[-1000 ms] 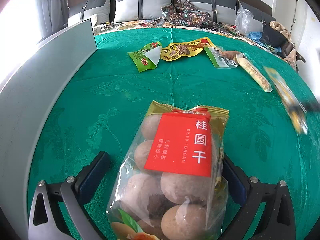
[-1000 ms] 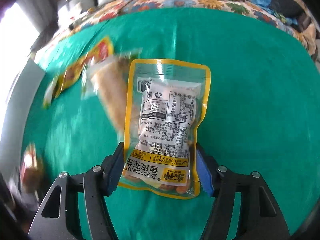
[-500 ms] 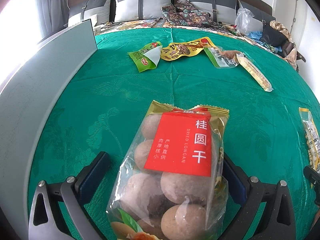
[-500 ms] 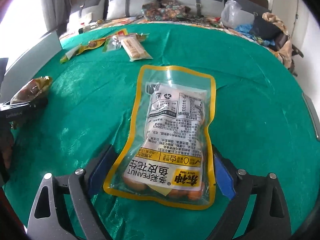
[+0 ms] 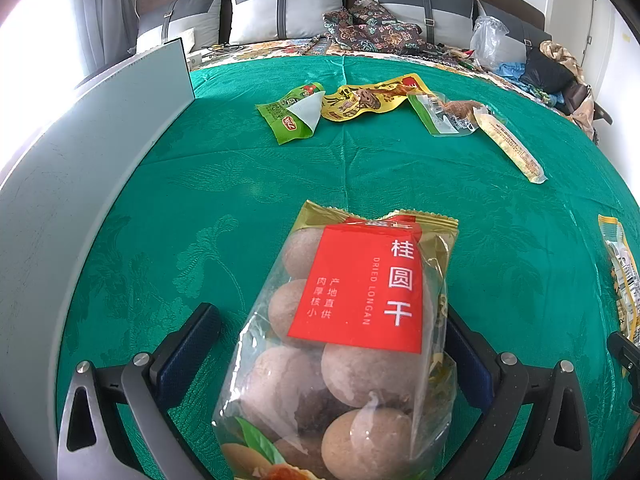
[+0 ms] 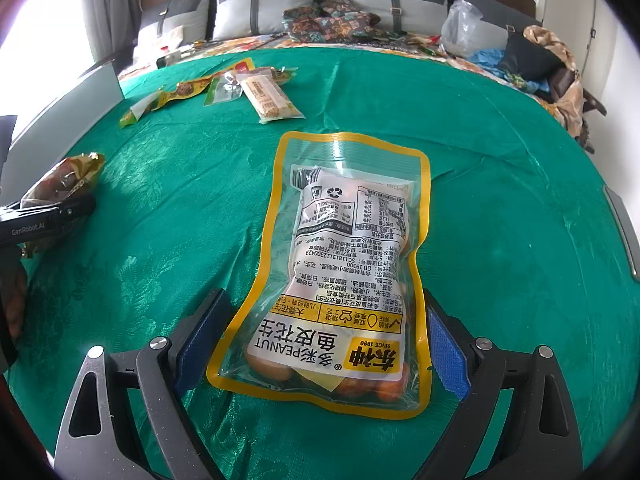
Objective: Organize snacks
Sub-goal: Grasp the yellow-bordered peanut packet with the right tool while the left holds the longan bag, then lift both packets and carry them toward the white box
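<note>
A clear bag of dried longan [image 5: 360,280] with a red label lies on the green cloth [image 5: 240,200] between the fingers of my left gripper [image 5: 328,316]. The jaws are open, with a gap between the left pad and the bag. In the right wrist view, a yellow-rimmed bag of peanuts [image 6: 344,264] lies flat on the cloth, label side down. My right gripper [image 6: 323,298] is open around its near end, with both pads clear of it. The longan bag [image 6: 60,184] and a left gripper finger [image 6: 52,214] show at the left edge.
At the back of the cloth lie a green packet [image 5: 292,116], a yellow packet [image 5: 372,98], a clear-green packet [image 5: 444,114] and a long bar [image 5: 512,148]. A grey panel [image 5: 80,160] borders the left side. Pillows [image 5: 280,8] and clutter lie beyond.
My right gripper swung to the right with the peanut bag, laid it on the cloth and opened wide. The left gripper and longan bag have not moved.
</note>
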### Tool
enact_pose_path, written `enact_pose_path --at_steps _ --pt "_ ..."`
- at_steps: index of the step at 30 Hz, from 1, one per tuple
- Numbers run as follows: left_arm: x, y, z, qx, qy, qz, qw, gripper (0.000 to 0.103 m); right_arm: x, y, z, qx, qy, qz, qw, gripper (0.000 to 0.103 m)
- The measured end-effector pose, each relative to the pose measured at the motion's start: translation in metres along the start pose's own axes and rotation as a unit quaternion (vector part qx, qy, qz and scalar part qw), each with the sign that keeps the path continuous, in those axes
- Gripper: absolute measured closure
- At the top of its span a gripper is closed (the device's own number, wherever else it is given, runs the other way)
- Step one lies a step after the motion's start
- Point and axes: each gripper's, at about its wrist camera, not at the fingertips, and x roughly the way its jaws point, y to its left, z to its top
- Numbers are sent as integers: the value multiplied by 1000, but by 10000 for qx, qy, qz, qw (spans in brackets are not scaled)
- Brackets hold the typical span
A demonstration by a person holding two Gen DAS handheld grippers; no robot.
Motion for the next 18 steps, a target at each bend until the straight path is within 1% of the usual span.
enact_pose_path --at_steps 18 --pt "0 0 0 -1 0 -1 10000 0 0 0 0 2 3 13 10000 9"
